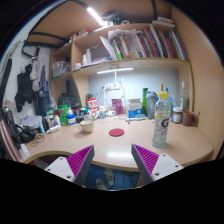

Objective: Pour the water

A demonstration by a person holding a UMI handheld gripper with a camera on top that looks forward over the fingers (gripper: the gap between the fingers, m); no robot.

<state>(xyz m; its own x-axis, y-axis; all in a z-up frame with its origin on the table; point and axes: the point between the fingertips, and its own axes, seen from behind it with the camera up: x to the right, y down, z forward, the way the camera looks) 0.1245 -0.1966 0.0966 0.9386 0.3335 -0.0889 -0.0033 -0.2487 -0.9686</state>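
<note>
A clear water bottle (162,128) with a white cap and a pale label stands upright on the light wooden desk (130,148), well beyond my right finger. A small bowl or cup (87,124) sits further back towards the left, and a flat red coaster (116,132) lies on the desk between the two. My gripper (112,163) hovers in front of the desk's near edge, open, with nothing between its magenta pads (75,162). Below the fingers I see the floor under the desk.
Bottles, jars and boxes (150,103) crowd the back of the desk. Shelves of books (140,45) hang above, with a strip light under them. Dark gear (25,90) hangs on the left wall. A pair of pale shoes (105,181) lies on the floor.
</note>
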